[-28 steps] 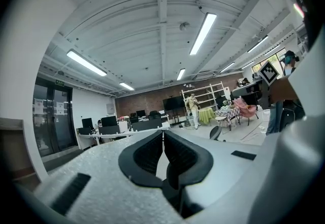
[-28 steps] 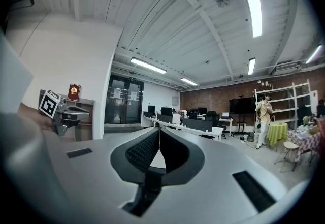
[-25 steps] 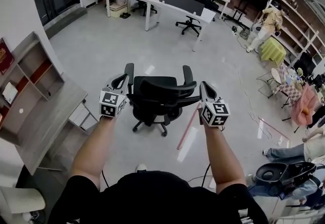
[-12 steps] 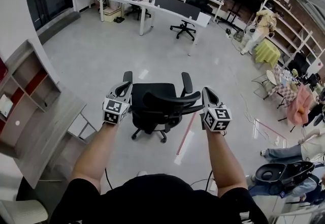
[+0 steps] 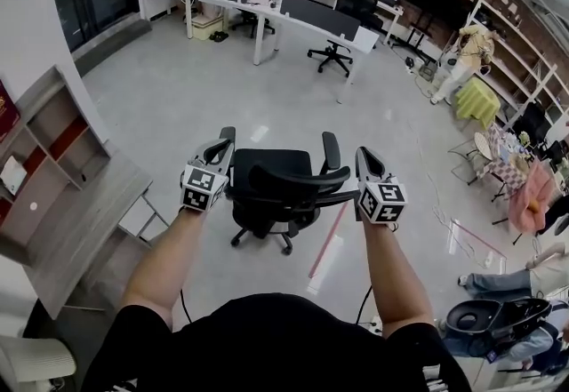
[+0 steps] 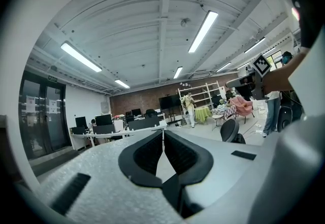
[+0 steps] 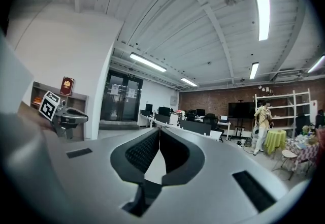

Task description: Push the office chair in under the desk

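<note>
Chair sits between my grippers, left gripper and right gripper both pinched closed on nothing; open shelf left of the chair holds a white item.

No writing anywhere is sharp enough to read.

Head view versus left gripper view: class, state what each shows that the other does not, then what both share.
Head view only: the office chair whole, down to its wheels, and the wooden shelf unit at the left. Left gripper view only: the ceiling strip lights, and a close look at the left gripper's fingers, closed together with nothing between them. Both: the right gripper and the far white desk with monitors.
</note>
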Available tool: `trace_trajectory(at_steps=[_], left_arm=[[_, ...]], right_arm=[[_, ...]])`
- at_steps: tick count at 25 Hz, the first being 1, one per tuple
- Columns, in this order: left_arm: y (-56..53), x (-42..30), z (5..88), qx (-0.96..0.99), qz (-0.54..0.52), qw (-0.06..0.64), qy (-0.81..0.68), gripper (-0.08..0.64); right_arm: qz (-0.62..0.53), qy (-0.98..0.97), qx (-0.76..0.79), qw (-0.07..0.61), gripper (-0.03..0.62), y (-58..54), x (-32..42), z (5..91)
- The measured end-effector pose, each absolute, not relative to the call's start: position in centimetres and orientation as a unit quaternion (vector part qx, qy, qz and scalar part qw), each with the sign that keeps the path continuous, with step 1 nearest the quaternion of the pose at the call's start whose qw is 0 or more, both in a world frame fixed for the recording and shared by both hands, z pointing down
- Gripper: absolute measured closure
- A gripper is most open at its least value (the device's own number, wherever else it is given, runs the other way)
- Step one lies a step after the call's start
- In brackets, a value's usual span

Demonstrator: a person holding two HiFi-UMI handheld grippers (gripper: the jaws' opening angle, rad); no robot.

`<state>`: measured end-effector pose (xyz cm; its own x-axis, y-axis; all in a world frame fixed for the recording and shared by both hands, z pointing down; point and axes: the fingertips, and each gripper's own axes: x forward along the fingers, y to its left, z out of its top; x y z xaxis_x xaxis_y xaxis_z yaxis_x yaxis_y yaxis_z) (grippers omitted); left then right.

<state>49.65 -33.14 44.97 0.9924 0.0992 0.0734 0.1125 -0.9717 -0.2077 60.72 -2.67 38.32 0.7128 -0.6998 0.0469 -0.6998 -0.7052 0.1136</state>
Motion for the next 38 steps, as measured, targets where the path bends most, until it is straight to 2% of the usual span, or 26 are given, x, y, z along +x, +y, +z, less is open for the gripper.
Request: trace_trajectory(at_steps=[10,13,16,19,22,28,32,38], left_arm=[[-31.9,51.5,50.2,-0.966,-0.151,0.192,-0.085,0.535],[-30.6,51.5,52.9,-0.954,-0.187,0.201,-0.122,0.53],[-30.3,51.3,56.0,-0.94,-0.225,0.205,-0.151,0.463],[-29.5,51.1,58.0,-0.924,-0.255,0.224,-0.176,0.423],[-28.5,50.8,60.3,-0.901,-0.282,0.253,-0.213,0.376],[-26.8,50.1,64.8,-0.857,-0.327,0.292,-0.271,0.325],[-26.6,50.1,67.7,-0.822,-0.375,0.313,-0.295,0.254],[-25.7,50.2,72.4,-0.765,-0.436,0.354,-0.315,0.229]], right_arm=[[0.049,-0.425,0.898,0.106,0.581,0.7,65.4,43.3],[0.081,-0.443,0.886,0.115,0.54,2.0,66.9,45.5],[0.105,-0.463,0.871,0.121,0.489,2.9,67.7,47.7],[0.124,-0.501,0.847,0.128,0.488,3.2,67.4,49.8],[0.148,-0.535,0.815,0.166,0.457,2.9,67.0,52.3],[0.188,-0.61,0.723,0.264,0.371,1.9,64.4,57.9],[0.215,-0.618,0.676,0.339,0.338,2.4,64.6,61.8],[0.238,-0.612,0.59,0.47,0.304,3.2,65.3,67.6]])
